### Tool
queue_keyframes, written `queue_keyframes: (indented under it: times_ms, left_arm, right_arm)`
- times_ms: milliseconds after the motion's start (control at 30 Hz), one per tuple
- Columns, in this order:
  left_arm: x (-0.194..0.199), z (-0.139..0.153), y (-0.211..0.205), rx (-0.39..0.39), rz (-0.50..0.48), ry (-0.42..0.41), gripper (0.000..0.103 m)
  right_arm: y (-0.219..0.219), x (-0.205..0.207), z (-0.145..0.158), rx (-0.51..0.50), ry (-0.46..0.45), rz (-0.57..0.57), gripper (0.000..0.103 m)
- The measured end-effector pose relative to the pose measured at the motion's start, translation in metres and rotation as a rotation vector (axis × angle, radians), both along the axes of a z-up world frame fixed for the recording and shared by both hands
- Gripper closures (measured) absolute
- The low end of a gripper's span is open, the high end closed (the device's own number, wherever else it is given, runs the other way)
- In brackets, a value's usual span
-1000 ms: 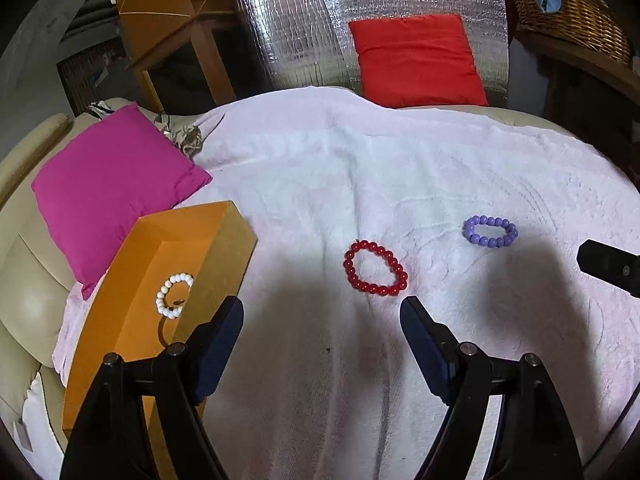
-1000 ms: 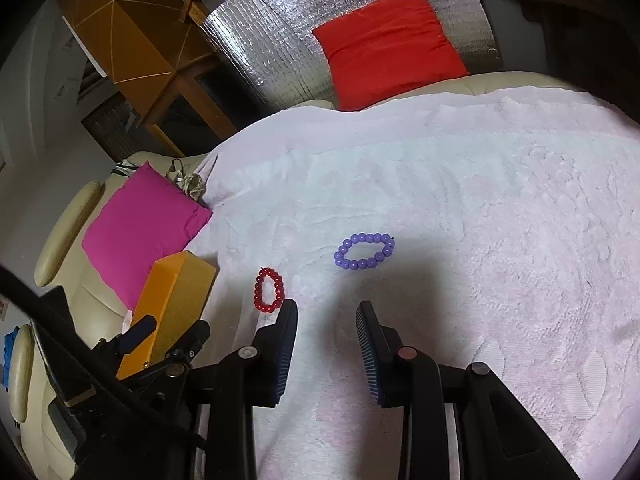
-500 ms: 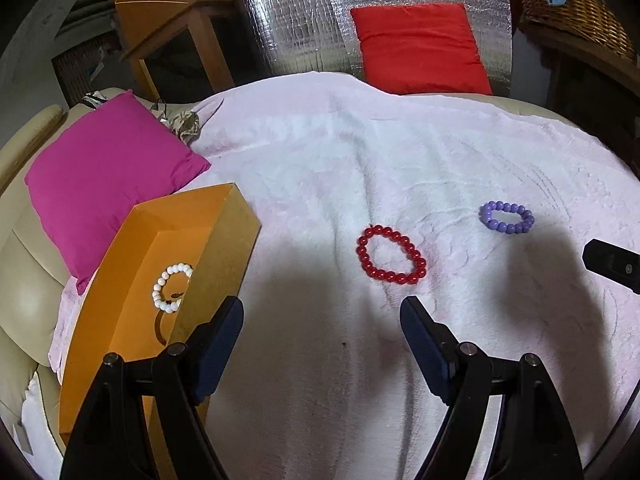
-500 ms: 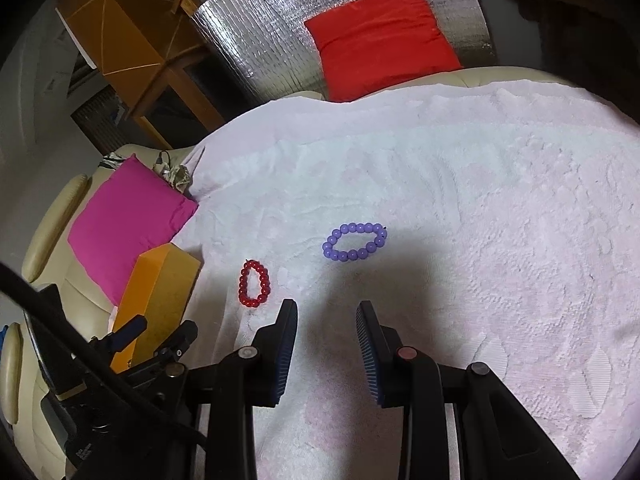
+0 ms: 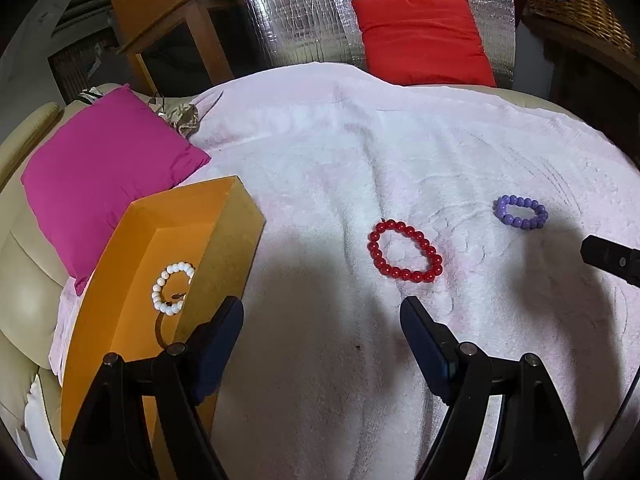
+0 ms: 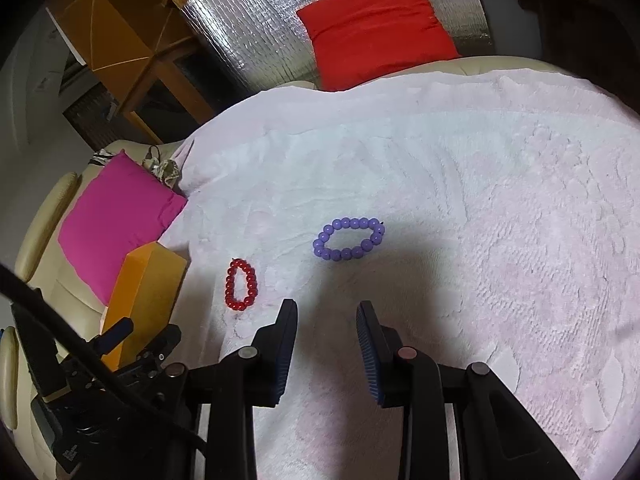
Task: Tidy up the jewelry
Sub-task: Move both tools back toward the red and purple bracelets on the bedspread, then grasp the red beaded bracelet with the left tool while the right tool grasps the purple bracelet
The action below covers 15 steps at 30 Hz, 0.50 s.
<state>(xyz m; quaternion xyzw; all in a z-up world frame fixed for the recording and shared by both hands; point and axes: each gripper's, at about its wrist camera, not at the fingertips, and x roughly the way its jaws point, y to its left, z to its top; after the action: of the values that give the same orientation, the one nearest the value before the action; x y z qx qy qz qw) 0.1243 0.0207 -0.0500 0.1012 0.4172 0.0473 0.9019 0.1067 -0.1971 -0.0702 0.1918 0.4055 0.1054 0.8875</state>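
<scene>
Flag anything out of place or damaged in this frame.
No damage or spill shows. Only the unsorted pieces stand out: the red bracelet and purple bracelet lie loose on the white blanket, while the white bracelet already sits in the orange box.

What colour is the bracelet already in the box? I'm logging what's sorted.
White beads; the bracelet shows best in the left wrist view.
</scene>
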Motion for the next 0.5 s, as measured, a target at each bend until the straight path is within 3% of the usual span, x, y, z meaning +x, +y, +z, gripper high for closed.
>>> queue_keyframes:
  times_ms: [500]
  left_arm:
    - [0.036,-0.031,0.002,-0.023,-0.052,0.085,0.022]
  right_arm:
    - [-0.020,0.029,-0.013,-0.039,-0.014,-0.060,0.070]
